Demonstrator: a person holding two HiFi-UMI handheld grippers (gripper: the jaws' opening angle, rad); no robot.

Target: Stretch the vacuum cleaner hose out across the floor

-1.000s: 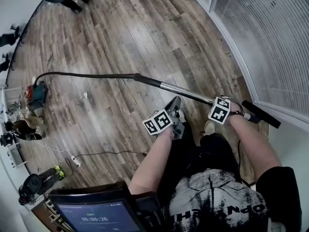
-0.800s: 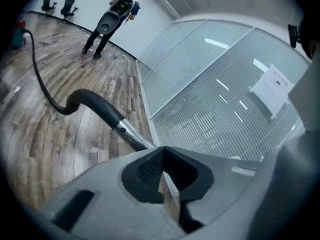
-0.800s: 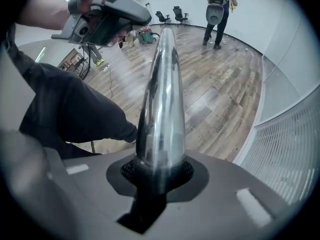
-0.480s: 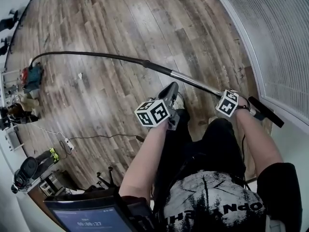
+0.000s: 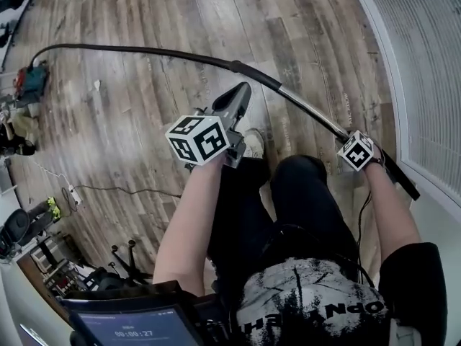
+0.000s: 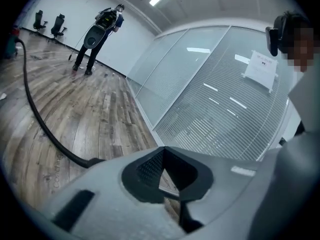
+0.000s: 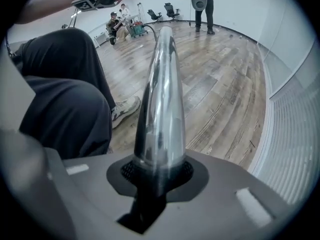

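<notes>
Beside the glass wall point(image 5: 432, 49), right claw point(image 7: 159, 176) clamps the metal tube point(image 7: 160, 99); left claw point(image 6: 165, 171) closed on nothing near a shoe point(image 5: 252, 144).

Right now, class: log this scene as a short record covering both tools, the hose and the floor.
Left tool: shut, holding nothing
Right tool: shut on the metal tube
Hose: black, curves from the tube across to the vacuum body
Floor: wood planks
</notes>
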